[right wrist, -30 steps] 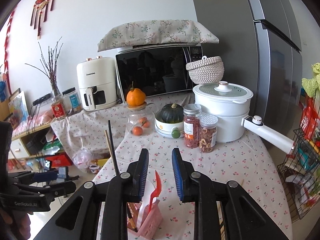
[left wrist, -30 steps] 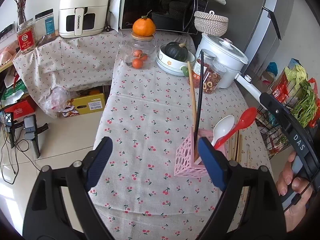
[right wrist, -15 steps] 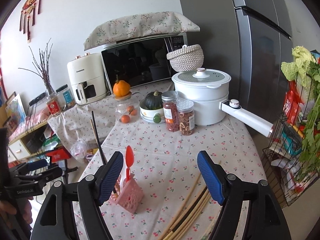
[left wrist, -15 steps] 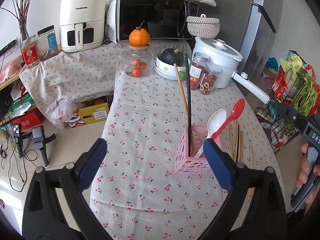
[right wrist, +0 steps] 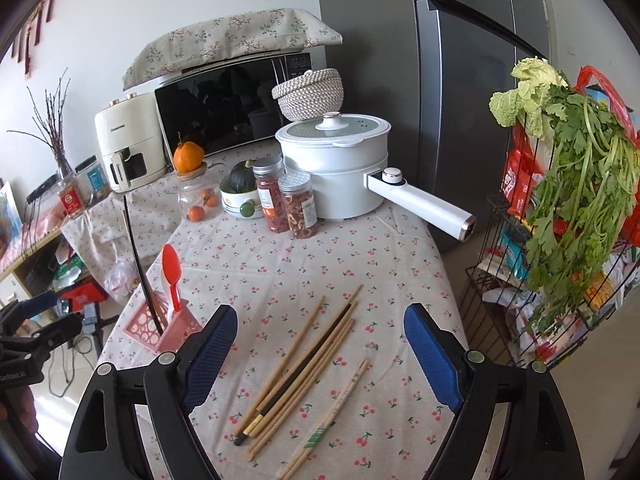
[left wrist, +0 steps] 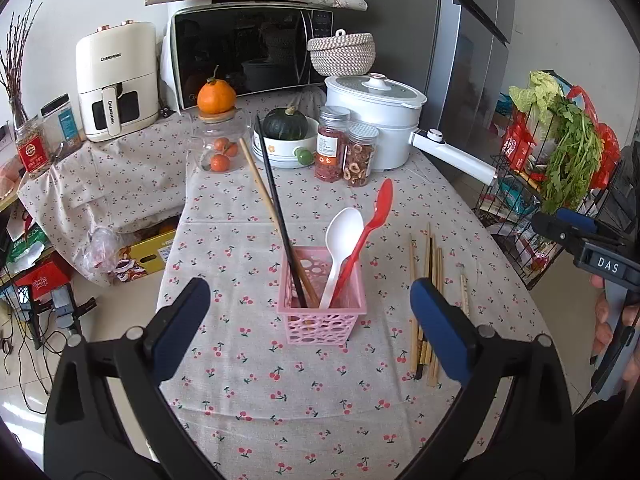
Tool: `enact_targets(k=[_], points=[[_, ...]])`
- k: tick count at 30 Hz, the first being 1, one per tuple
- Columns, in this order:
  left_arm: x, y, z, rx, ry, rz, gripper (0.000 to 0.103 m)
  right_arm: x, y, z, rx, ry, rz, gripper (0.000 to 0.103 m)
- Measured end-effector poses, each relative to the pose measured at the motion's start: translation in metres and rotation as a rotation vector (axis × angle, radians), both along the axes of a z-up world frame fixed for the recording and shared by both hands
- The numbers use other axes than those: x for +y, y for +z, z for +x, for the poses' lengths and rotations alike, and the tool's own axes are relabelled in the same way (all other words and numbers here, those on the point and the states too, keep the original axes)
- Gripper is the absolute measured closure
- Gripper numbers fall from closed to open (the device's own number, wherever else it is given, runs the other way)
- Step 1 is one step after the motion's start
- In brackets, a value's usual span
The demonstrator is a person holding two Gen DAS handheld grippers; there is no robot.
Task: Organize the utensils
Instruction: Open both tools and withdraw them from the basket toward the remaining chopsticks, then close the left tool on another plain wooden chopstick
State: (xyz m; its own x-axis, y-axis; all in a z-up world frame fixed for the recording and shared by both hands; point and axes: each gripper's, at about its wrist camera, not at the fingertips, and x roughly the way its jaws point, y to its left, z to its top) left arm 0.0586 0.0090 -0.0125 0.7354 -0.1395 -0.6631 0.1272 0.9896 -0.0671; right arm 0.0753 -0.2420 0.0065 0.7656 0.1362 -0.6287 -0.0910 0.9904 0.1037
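A pink perforated utensil basket (left wrist: 323,314) stands on the cherry-print tablecloth (left wrist: 248,368). It holds a red spoon (left wrist: 374,220), a white spoon (left wrist: 340,240), a black chopstick (left wrist: 276,196) and a wooden chopstick (left wrist: 258,178). It also shows in the right wrist view (right wrist: 160,326). Several loose chopsticks (right wrist: 304,356) lie on the cloth to its right (left wrist: 424,280). My left gripper (left wrist: 310,326) is open, with the basket between its jaws. My right gripper (right wrist: 320,350) is open above the loose chopsticks.
At the back stand a white pot (right wrist: 340,160) with a long handle (right wrist: 424,204), two jars (right wrist: 292,200), a bowl with a squash (left wrist: 286,136), a glass jar (left wrist: 216,144), a microwave (left wrist: 248,52) and an air fryer (left wrist: 118,80). A wire rack with greens (right wrist: 568,216) stands right.
My right gripper opened, letting go of the red spoon into the basket, and drew back right over the loose chopsticks. My left gripper drew back from the basket.
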Motion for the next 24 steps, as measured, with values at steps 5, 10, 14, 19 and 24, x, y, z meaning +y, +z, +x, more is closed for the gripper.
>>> enact_targets(k=[5,10,14,19,24], points=[[-0.034,0.003,0.001,0.000,-0.064,0.013,0.003,-0.019,-0.012,-0.003,0.051,-0.027,-0.037,0.016],[-0.073,0.001,0.007,0.040,-0.143,0.032,0.003,-0.044,-0.026,-0.002,0.124,-0.087,-0.058,0.016],[-0.108,-0.011,0.028,0.134,-0.205,0.047,0.003,-0.065,-0.041,0.008,0.205,-0.149,-0.075,0.016],[-0.143,-0.036,0.064,0.279,-0.231,-0.008,0.007,-0.085,-0.055,0.020,0.291,-0.187,-0.026,0.016],[-0.165,-0.070,0.107,0.362,-0.206,-0.008,0.035,-0.095,-0.060,0.026,0.301,-0.210,-0.051,0.016]])
